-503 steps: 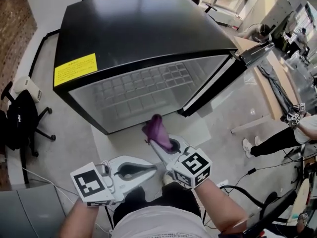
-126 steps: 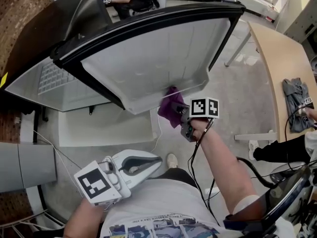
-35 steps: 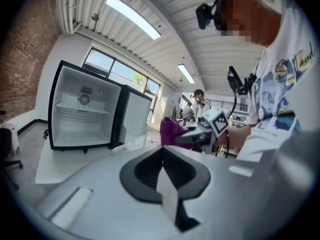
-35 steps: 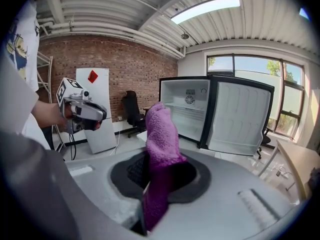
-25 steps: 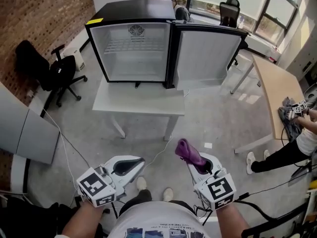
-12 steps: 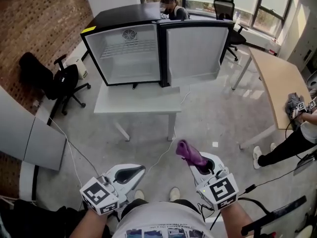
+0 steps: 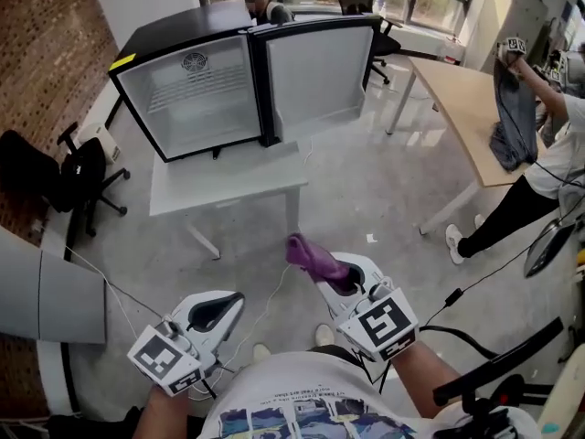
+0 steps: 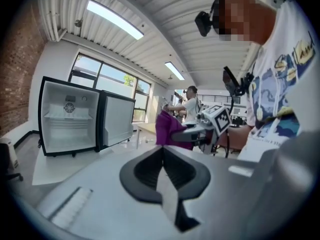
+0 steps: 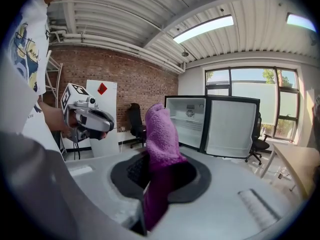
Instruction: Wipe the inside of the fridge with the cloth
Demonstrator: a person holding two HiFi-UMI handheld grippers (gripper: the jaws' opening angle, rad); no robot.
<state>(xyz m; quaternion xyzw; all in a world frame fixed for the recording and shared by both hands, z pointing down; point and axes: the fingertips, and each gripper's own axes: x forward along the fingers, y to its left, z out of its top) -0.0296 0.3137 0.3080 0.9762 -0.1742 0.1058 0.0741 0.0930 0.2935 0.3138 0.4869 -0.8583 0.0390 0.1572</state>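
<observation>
Since five seconds ago, the right gripper [image 7: 336, 278] has drawn back from the fridge door and hangs low, clamped on the purple cloth [image 7: 309, 255]. The left gripper [image 7: 227, 304] is closed on nothing. The fridge [image 7: 183, 99] stands open on its table [image 7: 228, 183], well apart. Wiping looks paused or finished; resuming means walking back in.

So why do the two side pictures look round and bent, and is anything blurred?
Left gripper view: fisheye lens, dark rounded corners, the fridge bows, the ceiling light glares. Right gripper view: same bending, the purple cloth looks sharp up close. Head view: much less bending, evenly lit, no blur.
</observation>
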